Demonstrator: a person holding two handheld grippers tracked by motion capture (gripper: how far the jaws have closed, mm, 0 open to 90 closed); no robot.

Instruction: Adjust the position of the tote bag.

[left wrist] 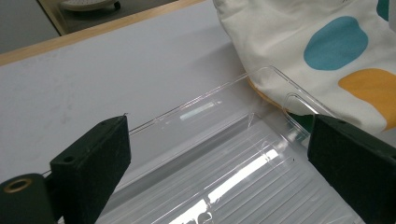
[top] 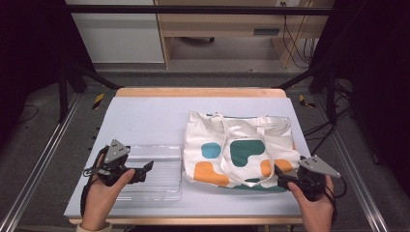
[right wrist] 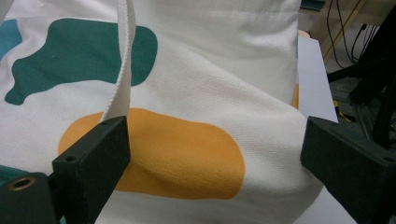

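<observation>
Counts: 1 canvas tote bag (top: 240, 151) with 2 webbing handles (top: 227, 145). 1 clear plastic tray (top: 152, 174) beside it. 1 desk (top: 145, 113). 2 hands, 2 claws: left claw (top: 149, 166), right claw (top: 278, 176). Bag print, visible side: 2 teal blobs, 2 orange, 1 dark green.

A lab rig, this: a black metal frame (top: 77, 72) boxes in the white tabletop (top: 145, 116), loose cables (top: 295, 43) dangle at two o'clock, plain wooden furniture (top: 217, 24) at twelve.
</observation>
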